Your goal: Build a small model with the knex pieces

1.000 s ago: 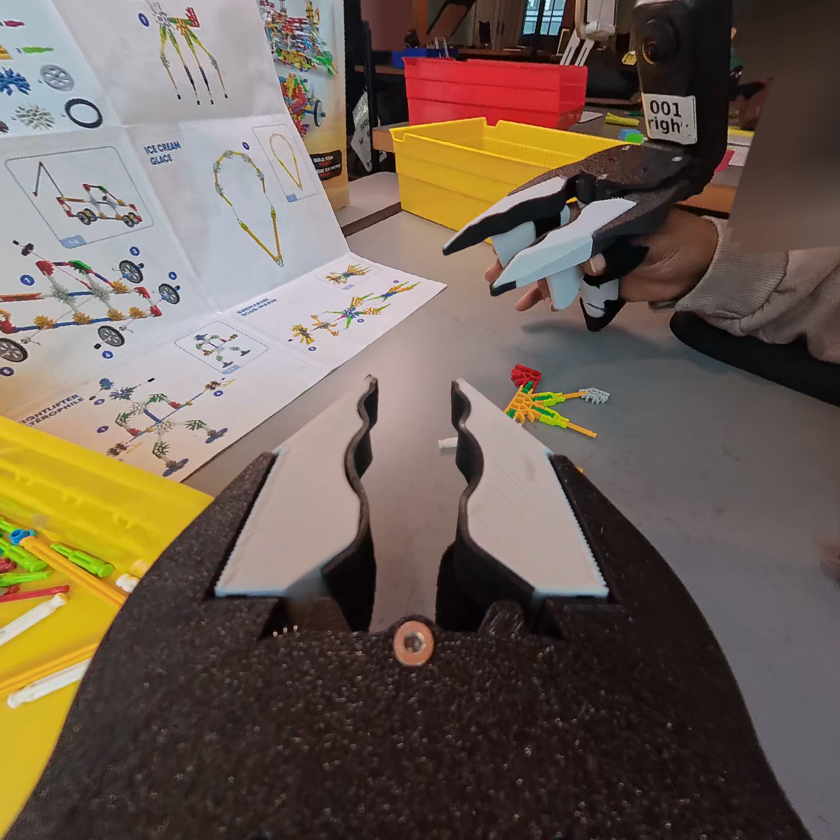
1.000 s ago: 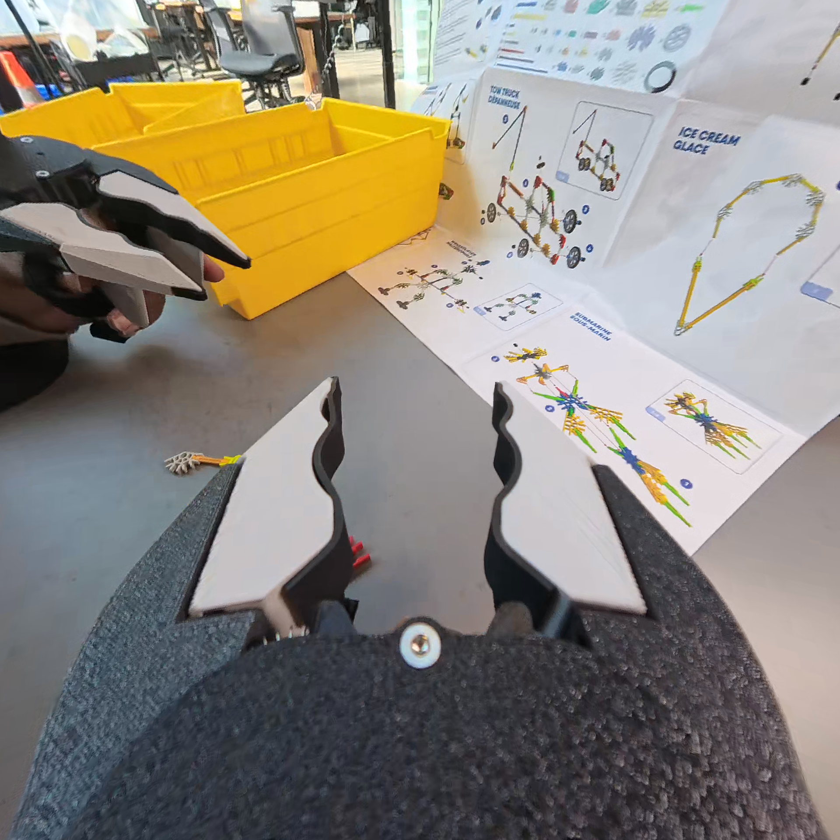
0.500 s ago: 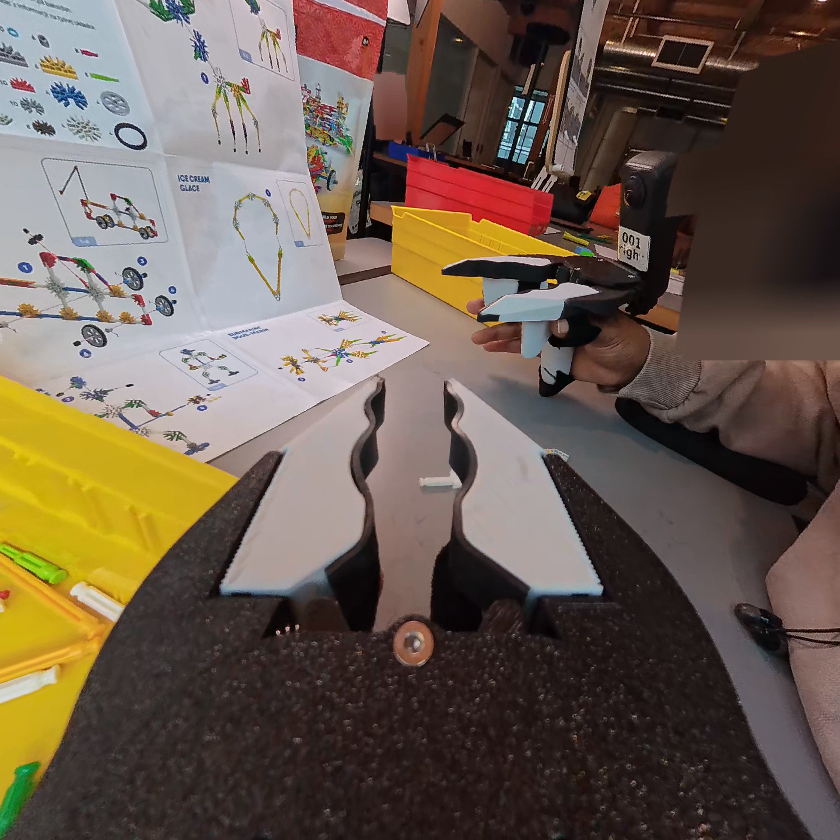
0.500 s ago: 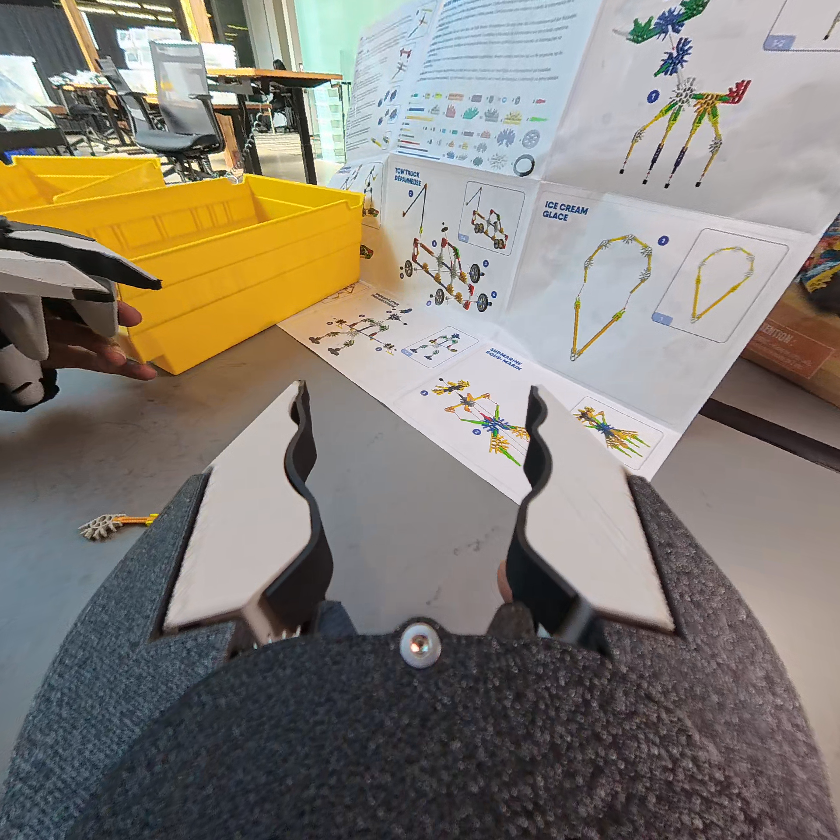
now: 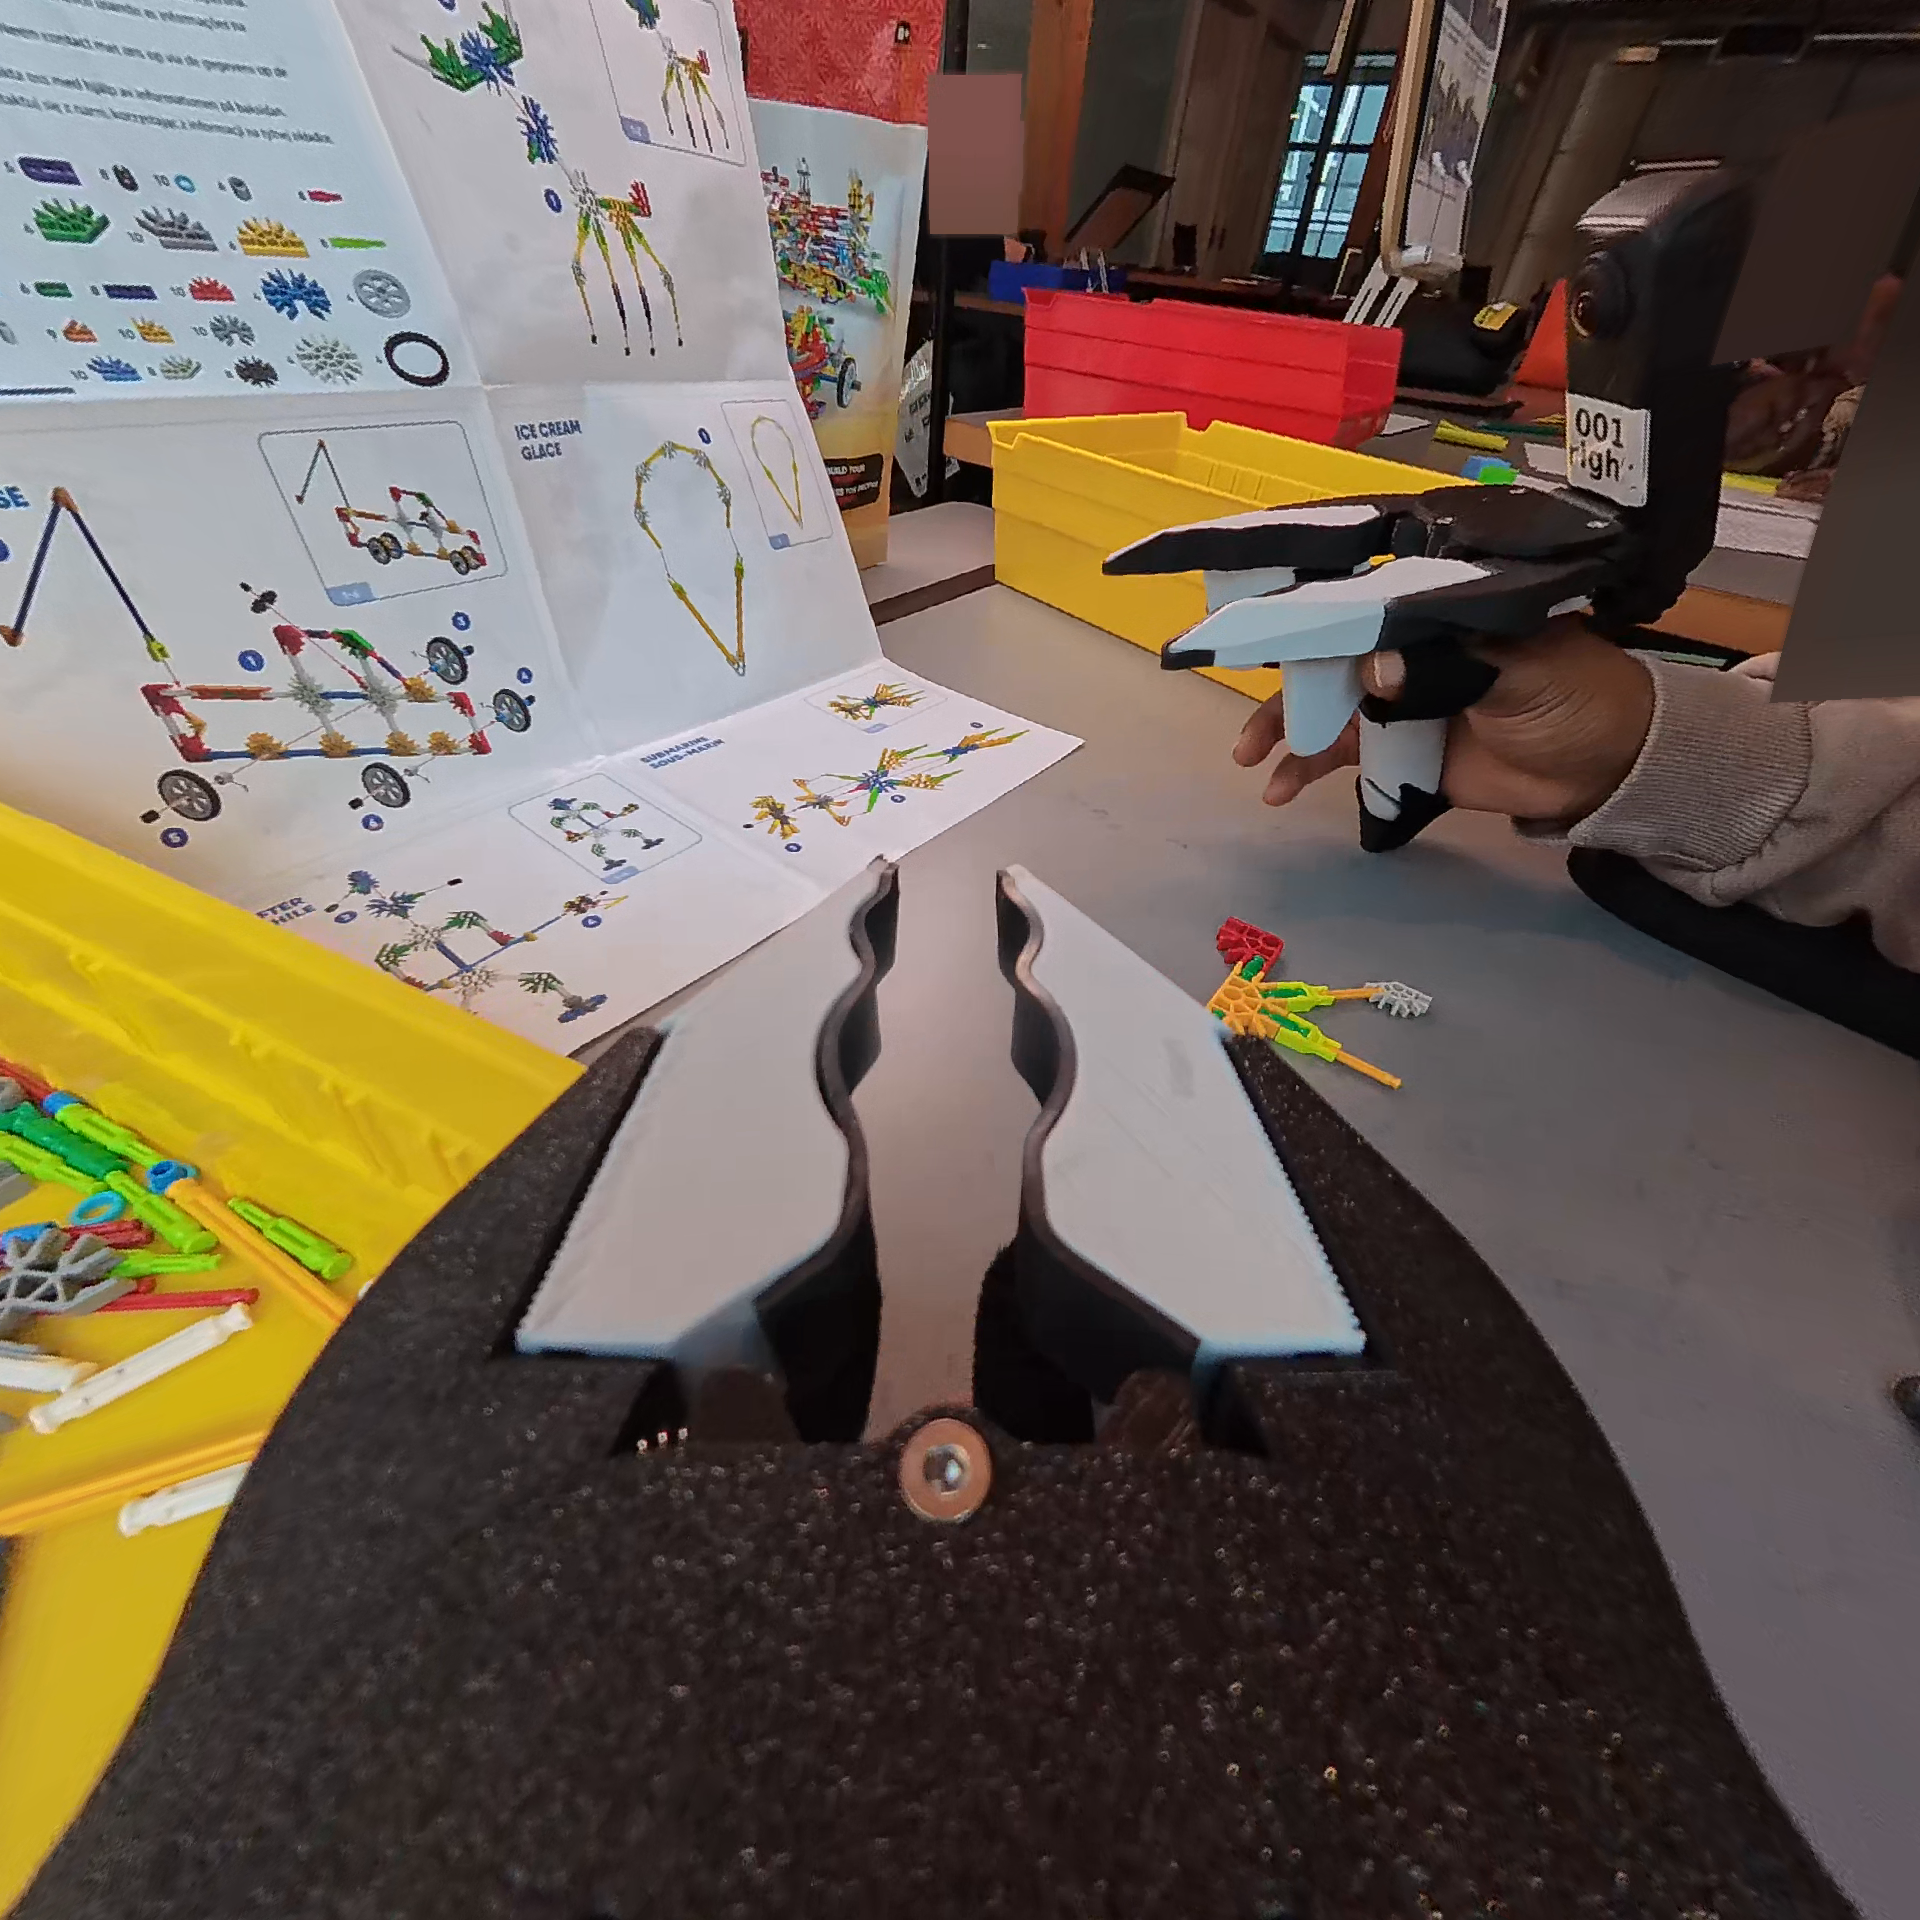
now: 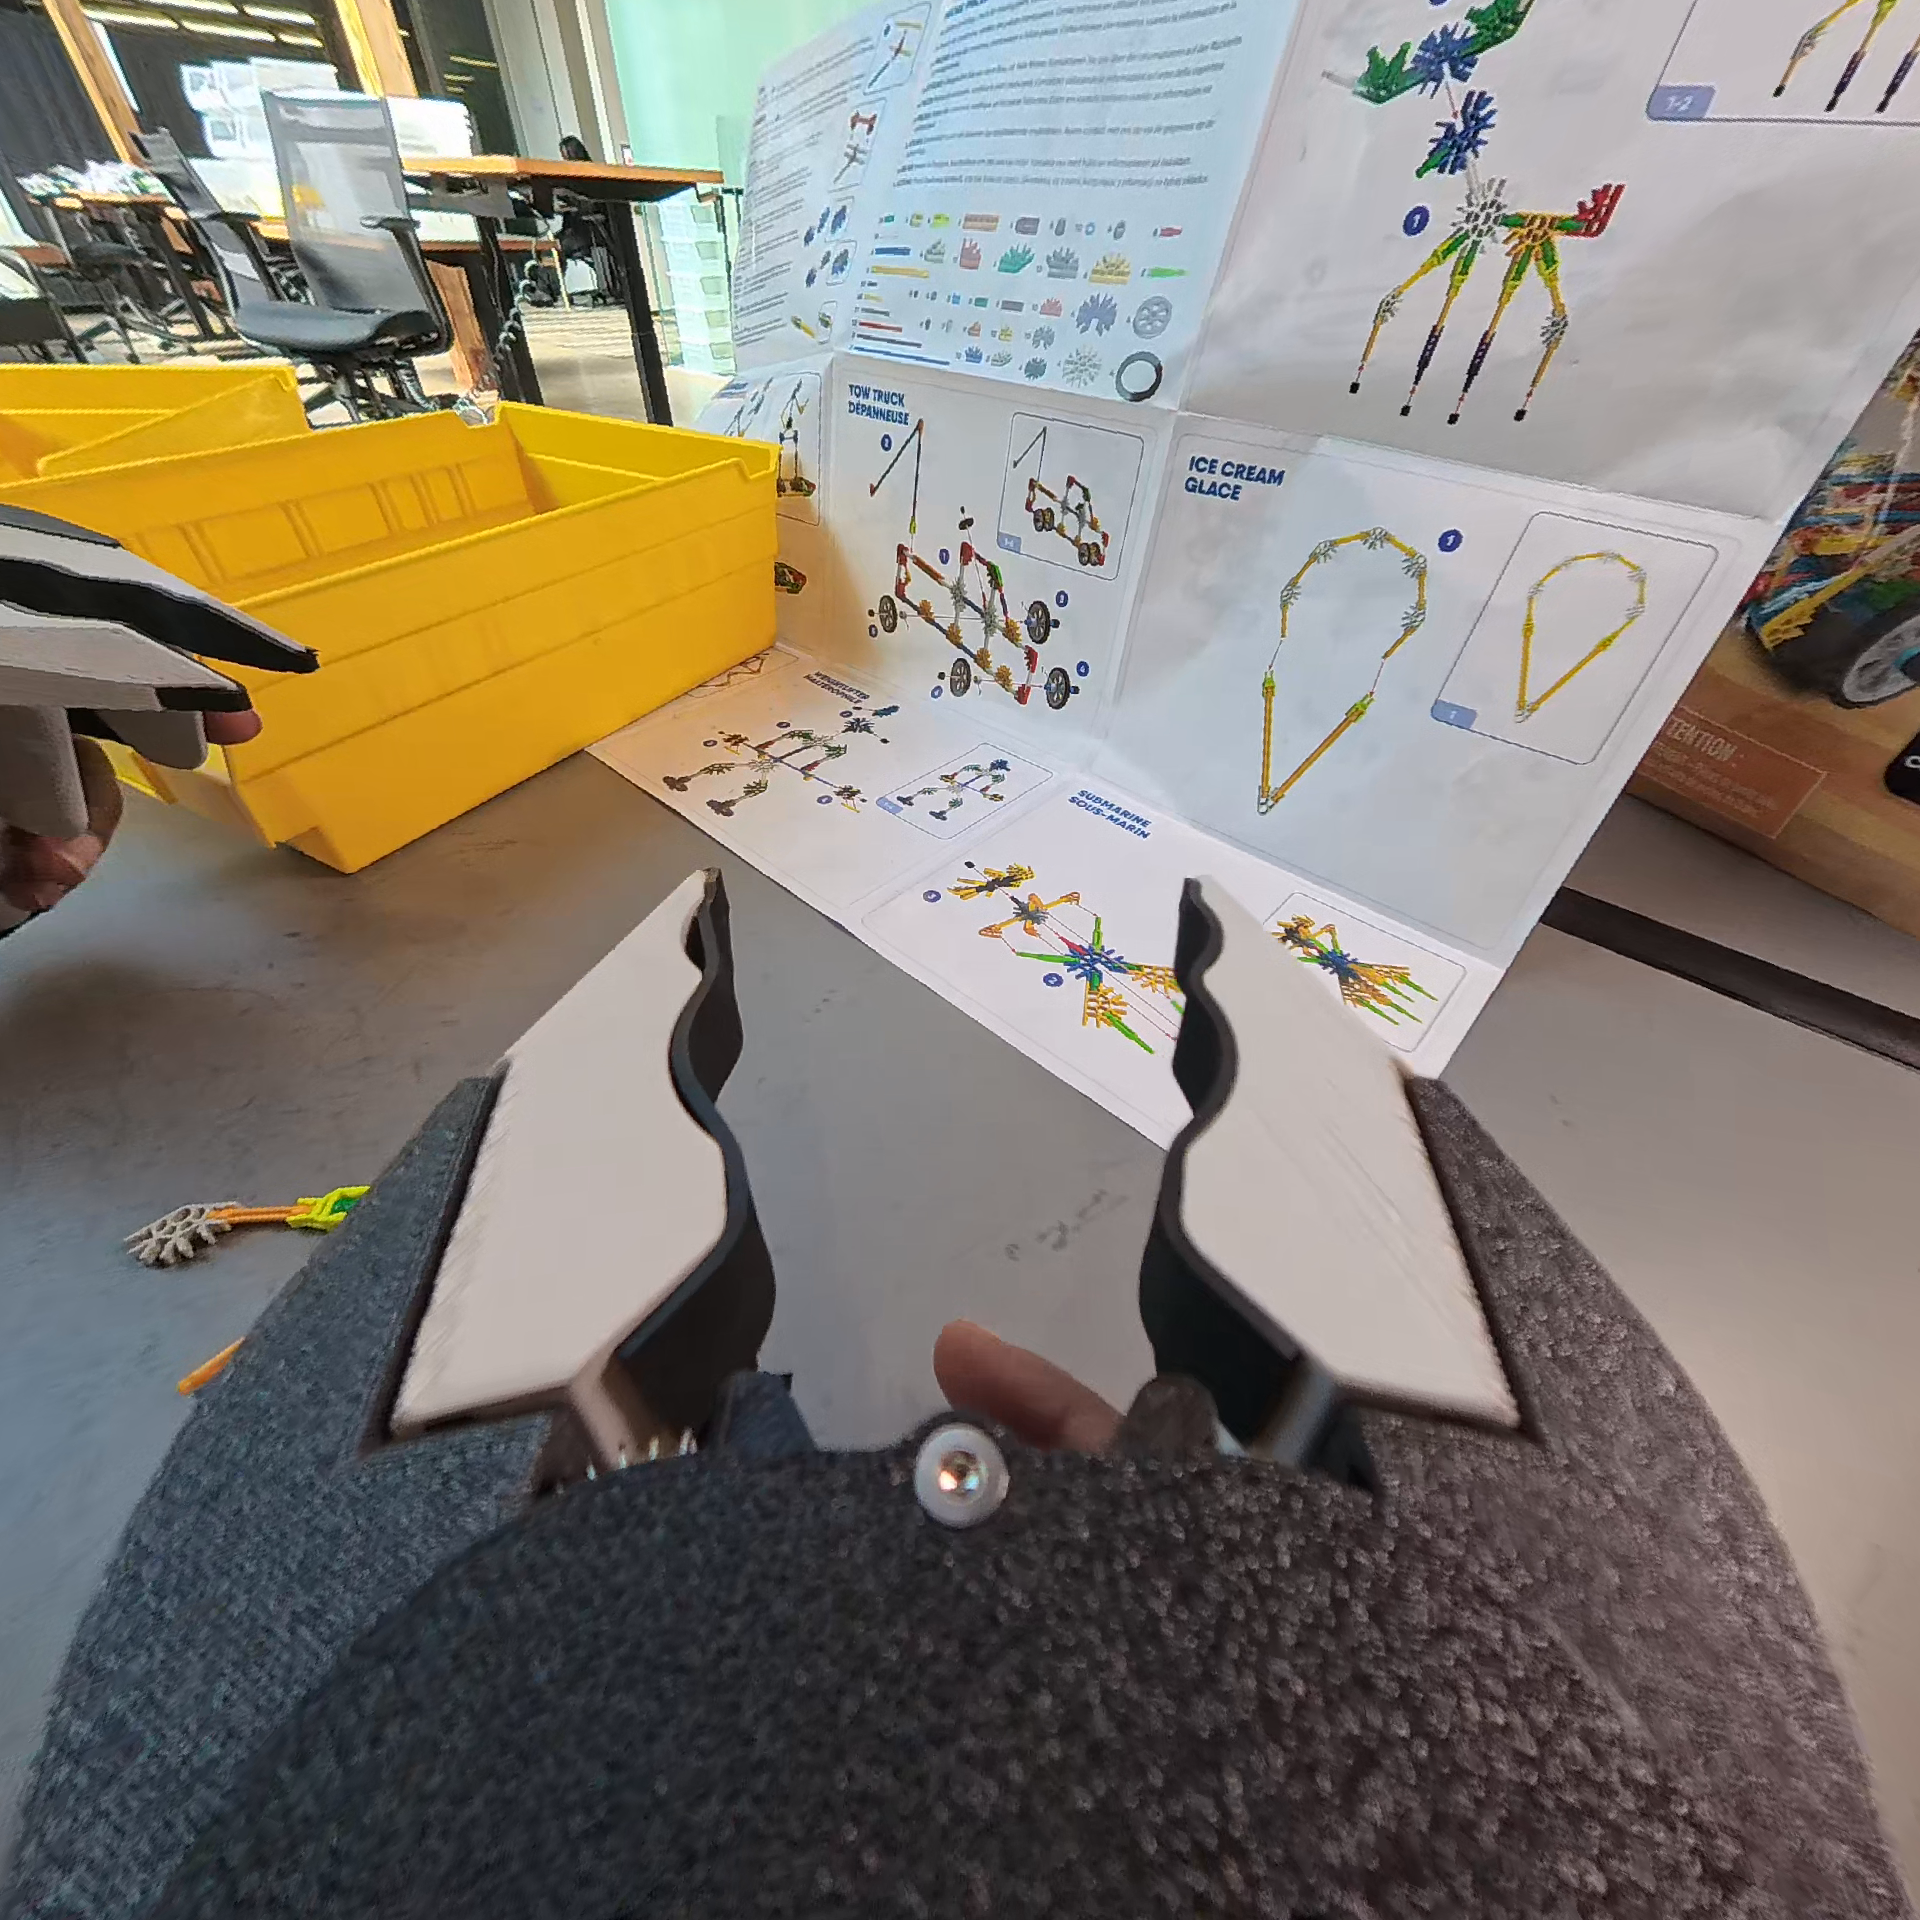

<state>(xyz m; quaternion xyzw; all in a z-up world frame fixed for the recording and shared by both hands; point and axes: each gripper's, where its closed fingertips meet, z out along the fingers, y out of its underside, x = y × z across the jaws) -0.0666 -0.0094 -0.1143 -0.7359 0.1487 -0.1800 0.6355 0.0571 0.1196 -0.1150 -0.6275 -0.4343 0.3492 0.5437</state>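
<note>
Toy assembly [image 5: 1299, 1013] of coloured rods and connectors lies flat on the grey counter [image 5: 1558, 1299], just to the right of the left tongs [image 5: 940, 878] and below the right tongs [image 5: 1132, 608], touching neither. In the left wrist view its long axis runs almost across the picture. A red connector and an orange hub are at the left end, a grey snowflake connector is at the right end, and one yellow rod points to the lower right. In the right wrist view only the snowflake end [image 6: 239, 1221] shows, left of the tongs.

The left tongs are open only by a narrow gap and hold nothing. The right tongs [image 6: 951, 894] are spread wide and also empty; a fingertip [image 6: 997, 1382] shows between their roots. A hand [image 5: 1538, 748] holds them in the air above the counter.

A yellow bin [image 5: 260, 1039] with loose rods stands beside the left tongs. A folded instruction sheet [image 5: 623, 520] stands behind, and its lower part lies on the counter. Farther off are another yellow bin [image 5: 1091, 520], red bins [image 5: 1195, 353] and a cardboard box [image 6: 1787, 727].
</note>
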